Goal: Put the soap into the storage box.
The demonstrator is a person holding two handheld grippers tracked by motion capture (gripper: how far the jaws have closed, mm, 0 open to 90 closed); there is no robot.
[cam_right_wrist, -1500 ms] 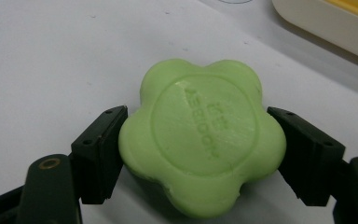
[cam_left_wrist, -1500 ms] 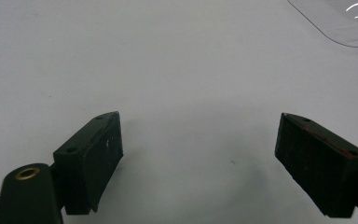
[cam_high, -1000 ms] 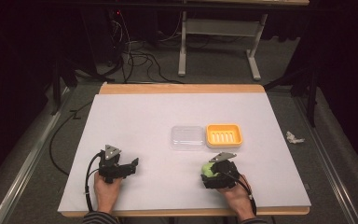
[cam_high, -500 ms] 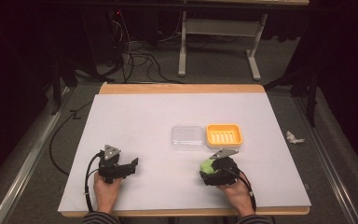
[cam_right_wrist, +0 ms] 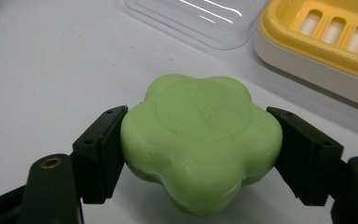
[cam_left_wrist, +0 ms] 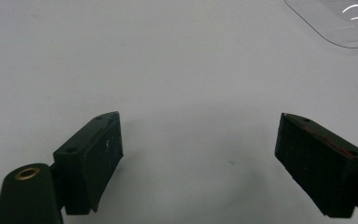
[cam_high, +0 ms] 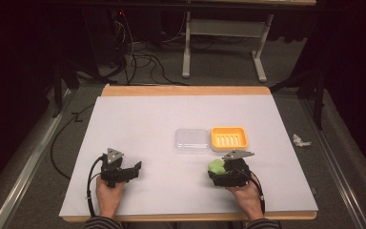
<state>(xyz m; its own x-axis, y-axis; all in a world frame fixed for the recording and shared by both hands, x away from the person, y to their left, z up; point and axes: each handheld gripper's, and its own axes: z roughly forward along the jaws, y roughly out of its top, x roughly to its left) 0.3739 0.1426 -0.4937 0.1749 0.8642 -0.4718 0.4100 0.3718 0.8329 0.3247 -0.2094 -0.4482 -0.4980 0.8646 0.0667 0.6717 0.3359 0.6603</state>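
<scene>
A: The room is dark around a white worktop with a wooden far edge; cables lie on the floor beyond it.

B: And the right claw?

A: It is clenched on a green flower-shaped soap, one black jaw pressing each side. The soap lies flat, its stamped round face turned upward, its lobed outline about as wide as it is deep, so no long axis stands out. It sits at the near right of the worktop, just short of the dishes.

B: Which dishes?

A: A clear plastic lid lies beyond the soap and a yellow soap dish with slotted bottom sits beside it. In the high view the lid and the dish stand side by side, nearly touching, near the middle of the worktop, and the soap is just on the near side of them.

B: The hands?

A: The right hand comes in from the near edge, its claw pointing away and leftward, low over the surface. The left hand rests at the near left, well apart, its claw aimed rightward.

B: Its state?

A: The left claw is released, jaws spread wide over bare worktop, a corner of the lid far ahead.
</scene>
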